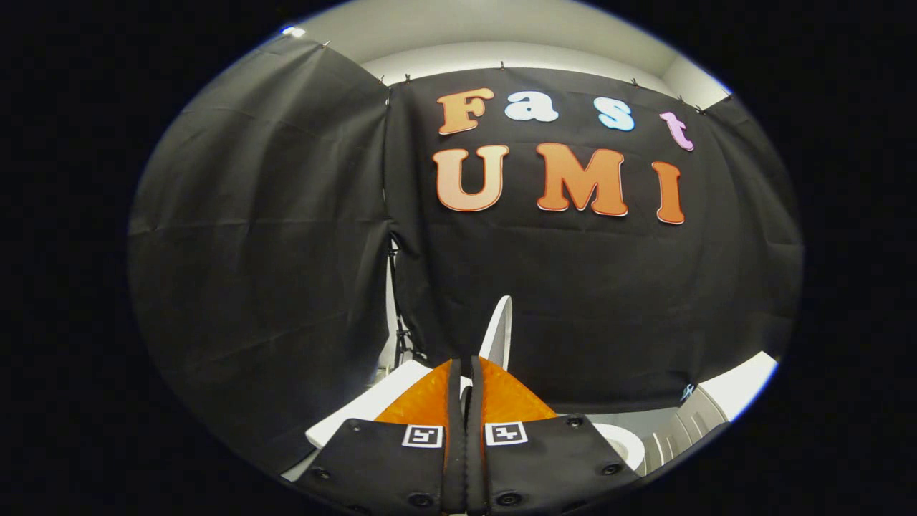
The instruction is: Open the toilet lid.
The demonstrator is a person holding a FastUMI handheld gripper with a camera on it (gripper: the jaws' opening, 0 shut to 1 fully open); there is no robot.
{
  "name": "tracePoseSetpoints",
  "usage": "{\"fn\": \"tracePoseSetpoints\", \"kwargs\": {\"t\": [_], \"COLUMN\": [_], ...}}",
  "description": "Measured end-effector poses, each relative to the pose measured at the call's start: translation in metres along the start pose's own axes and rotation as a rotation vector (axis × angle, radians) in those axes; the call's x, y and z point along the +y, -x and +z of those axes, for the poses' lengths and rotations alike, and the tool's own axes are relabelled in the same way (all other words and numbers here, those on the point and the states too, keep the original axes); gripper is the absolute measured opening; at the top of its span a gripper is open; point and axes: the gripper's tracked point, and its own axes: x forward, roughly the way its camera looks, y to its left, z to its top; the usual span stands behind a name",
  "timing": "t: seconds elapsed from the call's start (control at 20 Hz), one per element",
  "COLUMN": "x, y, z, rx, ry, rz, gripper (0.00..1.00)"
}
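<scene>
The white toilet lid [501, 326] stands raised, nearly upright and seen edge-on, just beyond my fingertips and slightly to their right. My gripper [466, 365] is shut, its two fingers pressed together with nothing visible between them. Whether the tips touch the lid I cannot tell. To the right of the fingers and lower down, a curved white part of the toilet seat [625, 446] shows.
A flat white surface [369, 410] lies left of the fingers. A white ribbed object [716, 401] sits to the right. Black cloth walls close the booth ahead and to the left, with a thin stand [398, 337] in the gap between them.
</scene>
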Motion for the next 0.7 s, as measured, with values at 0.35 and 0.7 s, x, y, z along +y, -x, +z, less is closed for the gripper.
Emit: {"fn": "tracePoseSetpoints", "kwargs": {"t": [0.35, 0.7], "x": [0.051, 0.087], "y": [-0.014, -0.022], "z": [-0.007, -0.016], "rx": [0.018, 0.025], "ry": [0.010, 0.033], "rz": [0.073, 0.109], "gripper": [0.08, 0.08]}}
